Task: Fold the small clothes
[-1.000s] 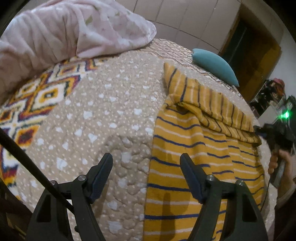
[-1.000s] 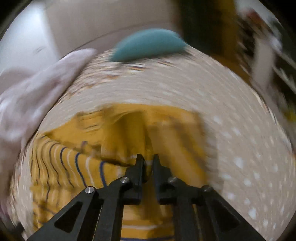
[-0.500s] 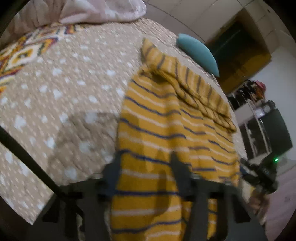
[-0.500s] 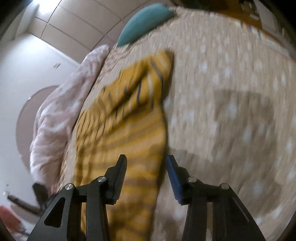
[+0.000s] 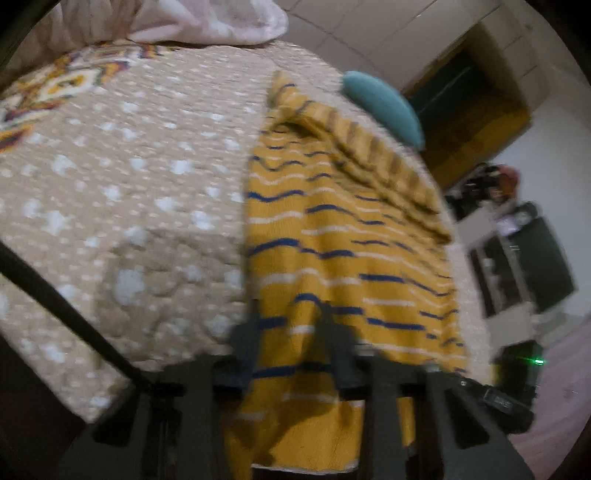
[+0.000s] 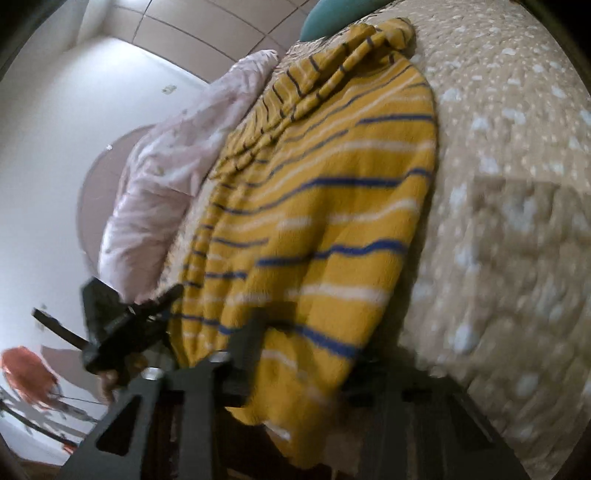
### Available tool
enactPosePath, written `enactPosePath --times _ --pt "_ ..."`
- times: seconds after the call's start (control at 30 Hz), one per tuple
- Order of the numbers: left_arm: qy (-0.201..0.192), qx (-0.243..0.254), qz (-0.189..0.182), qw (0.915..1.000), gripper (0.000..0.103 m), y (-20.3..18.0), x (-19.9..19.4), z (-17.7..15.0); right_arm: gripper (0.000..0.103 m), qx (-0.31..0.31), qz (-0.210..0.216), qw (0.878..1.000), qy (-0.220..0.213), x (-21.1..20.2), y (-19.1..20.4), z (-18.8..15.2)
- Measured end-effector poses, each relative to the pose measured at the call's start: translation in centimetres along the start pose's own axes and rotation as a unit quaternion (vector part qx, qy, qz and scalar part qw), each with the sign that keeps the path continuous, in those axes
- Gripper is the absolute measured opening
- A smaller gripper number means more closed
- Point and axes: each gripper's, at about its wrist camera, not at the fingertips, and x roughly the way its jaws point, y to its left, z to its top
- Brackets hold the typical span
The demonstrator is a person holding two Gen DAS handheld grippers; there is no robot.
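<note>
A yellow sweater [image 5: 332, 236] with blue and white stripes lies on the beige spotted bedspread [image 5: 129, 184], its far part folded over and its near hem hanging over the bed edge. My left gripper [image 5: 291, 332] is open, with its jaws either side of the sweater's near left hem. The right gripper also shows low at the right in this view [image 5: 509, 391]. In the right wrist view the same sweater [image 6: 325, 206] fills the middle; my right gripper [image 6: 306, 347] is open around its near right hem, its right finger hidden by blur. The left gripper shows at the left there [image 6: 122, 325].
A pink quilt [image 5: 207, 18] is heaped at the far left of the bed and shows in the right wrist view [image 6: 159, 177]. A teal pillow [image 5: 384, 103] lies at the far end. Dark furniture [image 5: 528, 266] and a doorway stand off the bed's right side.
My right gripper let go of the folded sleeve, opened and swung down to the near hem. My left gripper moved right onto the hem and its jaws narrowed.
</note>
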Motion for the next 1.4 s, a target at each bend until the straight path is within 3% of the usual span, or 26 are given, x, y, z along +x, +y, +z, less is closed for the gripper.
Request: enactPosePath --times 0.1,0.23,0.27,0.37,0.5,0.57,0.63,0.7,0.87,0.97,1.03,1.17,1.2,1.23,1.27,1.3,1.4 --pt "-0.011 -0.007 0.009 0.9999 0.012 -0.1 -1.7 0.5 0.009 0.025 0.018 1.000 0.001 -0.7 -0.6 0.4" --pt "-0.038 0.018 0.001 0.9991 0.010 -0.4 -6.5 0.0 0.008 -0.015 0.020 1.000 0.001 -4.7 -0.3 -1.2" --pt "-0.041 0.029 0.010 0.9987 0.003 -0.5 -7.4 -0.8 0.008 -0.025 0.012 1.000 0.005 -5.5 -0.4 -1.9" --pt "-0.032 0.045 0.059 0.9967 0.002 0.2 -7.3 -3.0 0.008 -0.044 -0.031 0.998 0.025 -6.7 -1.6 -4.6" --pt "-0.008 0.001 0.079 0.9969 0.002 3.4 -6.6 -3.5 0.012 -0.029 -0.056 0.997 0.041 -6.8 -3.3 -5.7" --pt "-0.035 -0.009 0.077 0.9964 0.003 4.1 -7.9 -2.8 0.012 -0.034 -0.054 0.998 0.014 -8.3 -3.0 -3.9" --pt "-0.064 0.011 0.086 0.9942 0.017 3.5 -9.0 -2.3 0.015 -0.066 -0.078 0.994 -0.028 -9.7 -1.6 -1.2" --pt "-0.088 0.029 0.099 0.9908 0.045 2.6 -9.5 -1.8 0.024 -0.088 -0.102 0.989 -0.060 -9.9 -0.2 1.5" --pt "-0.090 0.043 0.084 0.9915 0.053 0.4 -8.4 -0.4 0.025 -0.130 -0.144 0.973 -0.127 -7.8 2.3 11.7" --pt "-0.080 0.052 0.084 0.9919 0.055 -0.4 -7.3 -0.1 0.028 -0.128 -0.176 0.965 -0.145 -3.9 3.1 18.1" --pt "-0.076 0.052 0.086 0.9920 0.056 -0.6 -6.7 -0.3 0.031 -0.117 -0.197 0.965 -0.130 -0.6 2.5 21.8" --pt "-0.064 0.041 0.088 0.9932 0.057 -0.4 -5.5 0.0 0.042 -0.097 -0.239 0.962 -0.087 4.3 -0.2 25.9" --pt "-0.062 0.040 0.089 0.9933 0.057 -0.4 -5.3 0.1 0.039 -0.096 -0.245 0.962 -0.078 5.1 -0.6 26.2" --pt "-0.061 0.040 0.089 0.9933 0.057 -0.4 -5.2 0.2 0.028 -0.095 -0.242 0.963 -0.069 5.6 -0.9 26.5" --pt "-0.062 0.042 0.090 0.9931 0.057 -0.4 -5.0 0.4 0.007 -0.093 -0.226 0.968 -0.060 5.7 -0.9 26.7" --pt "-0.064 0.043 0.090 0.9929 0.057 -0.5 -5.0 0.5 0.007 -0.094 -0.212 0.971 -0.065 5.0 -0.7 26.6" --pt "-0.074 0.047 0.092 0.9919 0.057 -0.8 -4.7 1.0 0.007 -0.089 -0.142 0.977 -0.132 0.5 0.5 25.7"
